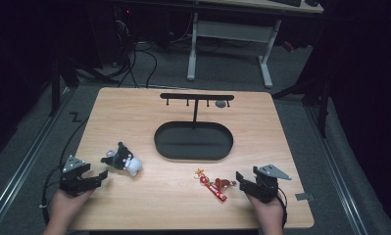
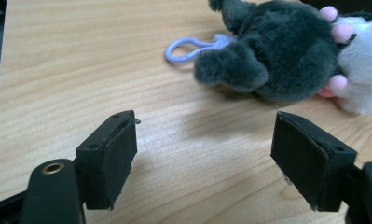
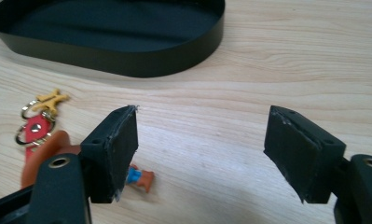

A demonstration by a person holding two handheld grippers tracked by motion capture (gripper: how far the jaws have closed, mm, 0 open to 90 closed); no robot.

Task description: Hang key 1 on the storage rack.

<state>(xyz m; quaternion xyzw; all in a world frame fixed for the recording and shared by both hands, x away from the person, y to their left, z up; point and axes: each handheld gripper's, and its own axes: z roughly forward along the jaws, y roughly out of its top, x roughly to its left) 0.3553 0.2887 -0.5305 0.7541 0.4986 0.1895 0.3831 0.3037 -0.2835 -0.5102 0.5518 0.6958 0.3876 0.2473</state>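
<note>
- The left tool (image 1: 104, 175) rests on the table (image 1: 134, 117), jaws apart and empty; the right tool (image 1: 240, 180) likewise.
- The plush toy (image 1: 123, 159) lies just ahead and right of the left tool, lilac clip (image 2: 188, 46) nearer the jaws.
- The red keychain (image 1: 213, 185) lies left of the right tool, pointing diagonally.
- The rack (image 1: 196, 96) stands behind the black tray (image 1: 193, 142); its hooks are hard to make out.

both grippers, left (image 1: 104, 175) and right (image 1: 239, 177), rest low with fingers spread.
</note>
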